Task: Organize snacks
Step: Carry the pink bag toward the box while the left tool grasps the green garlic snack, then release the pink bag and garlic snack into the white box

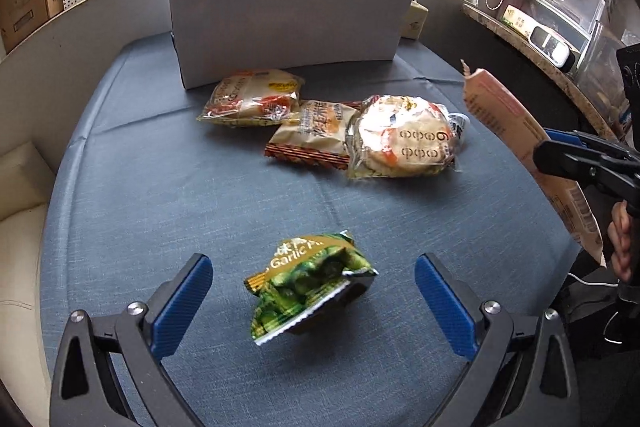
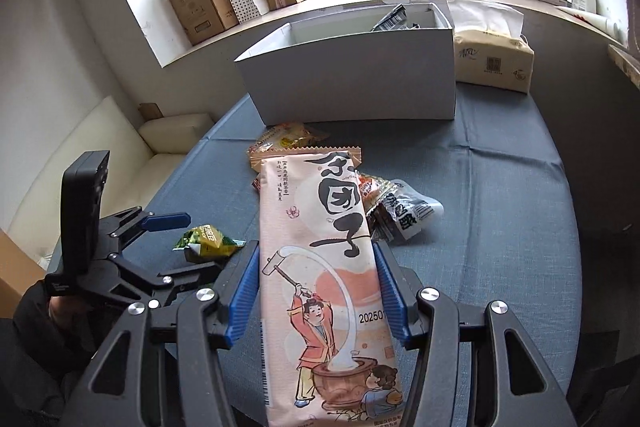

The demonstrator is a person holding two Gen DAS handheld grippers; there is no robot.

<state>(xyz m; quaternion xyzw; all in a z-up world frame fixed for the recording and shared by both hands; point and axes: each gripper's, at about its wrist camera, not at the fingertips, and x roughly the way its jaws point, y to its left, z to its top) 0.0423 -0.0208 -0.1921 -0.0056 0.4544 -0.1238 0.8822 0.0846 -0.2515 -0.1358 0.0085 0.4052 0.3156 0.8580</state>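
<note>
Right hand-held gripper (image 2: 316, 291) pinched the long pink snack pack (image 2: 320, 267) above the worktop (image 1: 160, 187); left hand-held gripper (image 1: 314, 301), spread, flanked the green garlic-pea bag (image 1: 308, 287); three packets (image 1: 332, 131) remained outside the white box (image 2: 352, 83), which apparently held one item.

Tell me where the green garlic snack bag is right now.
The green bag lies on the blue tablecloth between the open left claw's fingers, nearer than the three other packets.
</note>
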